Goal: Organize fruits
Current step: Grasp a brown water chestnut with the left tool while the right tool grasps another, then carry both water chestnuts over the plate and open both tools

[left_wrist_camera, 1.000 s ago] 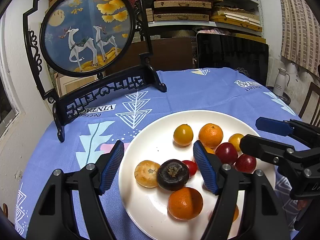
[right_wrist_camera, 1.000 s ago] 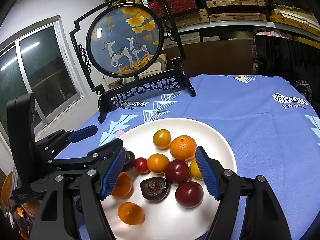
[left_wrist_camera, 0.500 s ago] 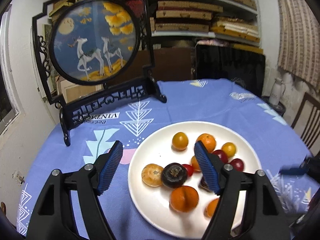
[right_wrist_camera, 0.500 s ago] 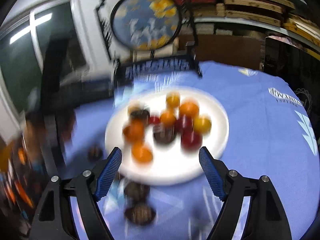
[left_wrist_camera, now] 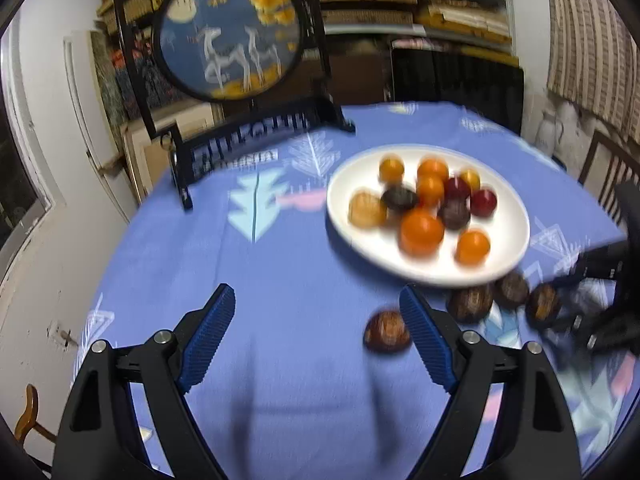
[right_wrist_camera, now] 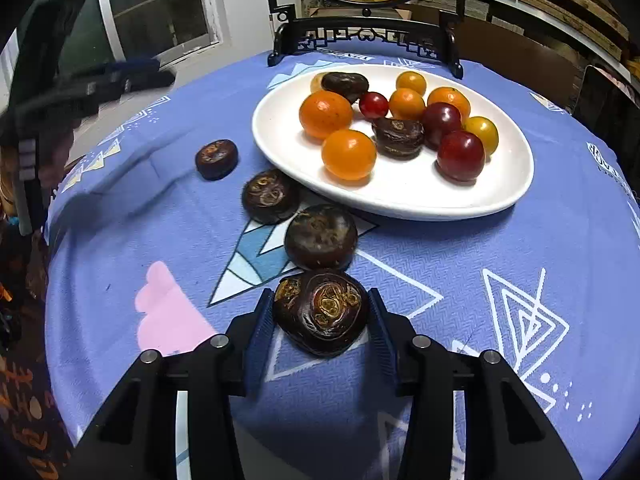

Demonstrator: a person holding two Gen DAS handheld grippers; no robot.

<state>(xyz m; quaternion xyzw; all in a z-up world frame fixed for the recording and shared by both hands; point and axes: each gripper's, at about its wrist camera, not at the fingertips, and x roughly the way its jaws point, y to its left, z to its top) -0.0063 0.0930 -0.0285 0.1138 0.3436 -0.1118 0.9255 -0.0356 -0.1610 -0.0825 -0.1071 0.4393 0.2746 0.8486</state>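
My right claw (right_wrist_camera: 322, 320) is closing on the dark chestnut (right_wrist_camera: 321, 311) at six o'clock of the plate (right_wrist_camera: 500, 196), pads about touching. Left claw (left_wrist_camera: 316, 338) opening, empty. That lumpy, glossy skin could squirt out sideways.

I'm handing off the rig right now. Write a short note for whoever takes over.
Right gripper: jaws closing around the nearest dark fruit on the tablecloth.
Left gripper: opening, nothing between its jaws, over bare cloth.
White plate: holds orange, red and yellow fruits plus two dark ones.
On the cloth beside the plate: three more dark fruits.
Left: lift the gripped fruit, then sort the rest.
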